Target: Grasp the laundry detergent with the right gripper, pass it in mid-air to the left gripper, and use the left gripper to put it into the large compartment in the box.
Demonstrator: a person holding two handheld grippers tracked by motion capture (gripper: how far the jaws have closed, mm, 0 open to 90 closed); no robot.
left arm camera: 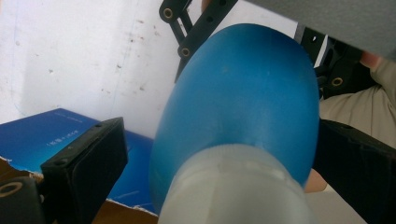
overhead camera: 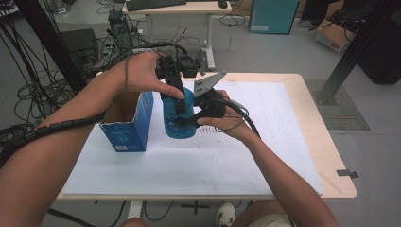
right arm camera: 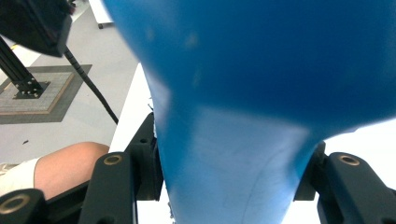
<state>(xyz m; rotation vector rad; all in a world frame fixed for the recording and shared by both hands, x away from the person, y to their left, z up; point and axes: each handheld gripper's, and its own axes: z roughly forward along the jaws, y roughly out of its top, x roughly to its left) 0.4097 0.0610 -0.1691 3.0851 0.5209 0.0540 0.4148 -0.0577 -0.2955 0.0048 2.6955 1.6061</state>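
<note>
Blue bottle [overhead camera: 180, 116] is being clamped low by the R gripper [overhead camera: 191, 119]; L gripper [overhead camera: 176, 90] jaws are straddling its top, grip unclear, beside box [overhead camera: 128, 127].

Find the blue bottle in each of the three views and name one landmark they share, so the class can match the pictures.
High view: the blue bottle stands at centre, between both grippers, right of the blue box.
Left gripper view: it rises at centre, pale neck nearest the camera.
Right gripper view: it spans the top and centre, narrow part clamped between the jaws.
Shared landmark: the white table mat.
</note>
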